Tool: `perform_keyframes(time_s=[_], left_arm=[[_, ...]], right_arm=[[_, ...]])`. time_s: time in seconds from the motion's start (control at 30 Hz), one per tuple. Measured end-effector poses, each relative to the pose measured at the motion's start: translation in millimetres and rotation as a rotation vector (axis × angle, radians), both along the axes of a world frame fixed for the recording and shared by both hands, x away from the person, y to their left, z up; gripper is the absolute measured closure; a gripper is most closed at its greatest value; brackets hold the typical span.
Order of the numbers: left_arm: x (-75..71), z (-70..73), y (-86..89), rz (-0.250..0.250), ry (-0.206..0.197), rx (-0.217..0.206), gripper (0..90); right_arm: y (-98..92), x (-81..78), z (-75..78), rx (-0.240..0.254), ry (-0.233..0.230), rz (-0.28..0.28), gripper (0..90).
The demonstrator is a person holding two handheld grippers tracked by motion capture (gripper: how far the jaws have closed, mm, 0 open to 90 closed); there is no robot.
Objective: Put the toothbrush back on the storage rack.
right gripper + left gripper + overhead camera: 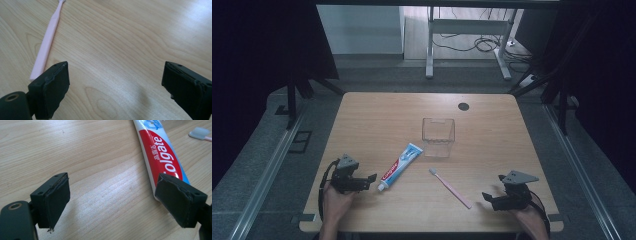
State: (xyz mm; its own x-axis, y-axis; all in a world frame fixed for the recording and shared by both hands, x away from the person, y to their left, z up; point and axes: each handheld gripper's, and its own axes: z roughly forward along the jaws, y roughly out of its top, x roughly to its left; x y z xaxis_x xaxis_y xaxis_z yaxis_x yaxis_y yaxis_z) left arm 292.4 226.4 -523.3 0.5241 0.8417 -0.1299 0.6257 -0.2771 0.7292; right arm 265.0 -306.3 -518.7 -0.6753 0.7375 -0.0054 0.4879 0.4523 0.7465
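Note:
A red, white and blue toothpaste tube (400, 166) lies slantwise on the wooden table (377, 115), its cap end toward the near left. My left gripper (371, 181) rests open just left of that cap end. In the left gripper view the tube (162, 157) runs up past the right jaw, with bare wood between the jaws of the gripper (120, 202). A pink toothbrush (450, 187) lies right of the tube, and its white head (198, 133) peeks in there too. My right gripper (493, 187) stands open right of the toothbrush handle (47, 41), with nothing in the gripper's (115, 87) span.
A clear square plastic container (438, 136) stands upright in the middle of the table, just beyond the tube's far end. A dark round cable hole (463, 106) sits near the far edge. Desk legs and cables lie on the floor behind the table.

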Motion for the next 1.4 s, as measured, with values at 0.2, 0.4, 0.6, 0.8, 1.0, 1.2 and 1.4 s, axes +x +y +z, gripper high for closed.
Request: perform_keyframes(time_s=[0.2,0.4,0.6,0.8,1.0,1.2,1.4], left_arm=[[0.0,-0.5,-0.7,-0.007,-0.004,0.002,12.9],[-0.2,-1.1,-1.0,-0.009,-0.001,0.005,12.9],[-0.2,-2.1,-1.9,-0.013,0.005,0.009,12.9],[0.1,-3.3,-2.7,-0.013,0.011,0.008,12.9],[0.3,-4.4,-3.9,-0.015,0.016,0.017,12.9],[0.3,-4.7,-3.6,-0.016,0.016,0.018,12.9],[0.6,-4.9,-3.2,-0.017,0.017,0.021,12.9]], right_arm=[[0.7,0.7,-0.9,0.0,0.035,0.01,4.3],[4.1,-0.9,2.2,0.006,0.052,0.027,3.7],[14.6,-1.7,6.1,-0.031,0.071,0.055,3.2],[22.5,1.5,9.3,-0.049,0.112,0.065,3.2],[27.0,5.0,10.5,-0.036,0.144,0.05,3.6],[32.8,10.1,14.6,-0.038,0.159,0.055,6.6],[40.5,16.0,18.6,-0.051,0.199,0.063,8.0]])
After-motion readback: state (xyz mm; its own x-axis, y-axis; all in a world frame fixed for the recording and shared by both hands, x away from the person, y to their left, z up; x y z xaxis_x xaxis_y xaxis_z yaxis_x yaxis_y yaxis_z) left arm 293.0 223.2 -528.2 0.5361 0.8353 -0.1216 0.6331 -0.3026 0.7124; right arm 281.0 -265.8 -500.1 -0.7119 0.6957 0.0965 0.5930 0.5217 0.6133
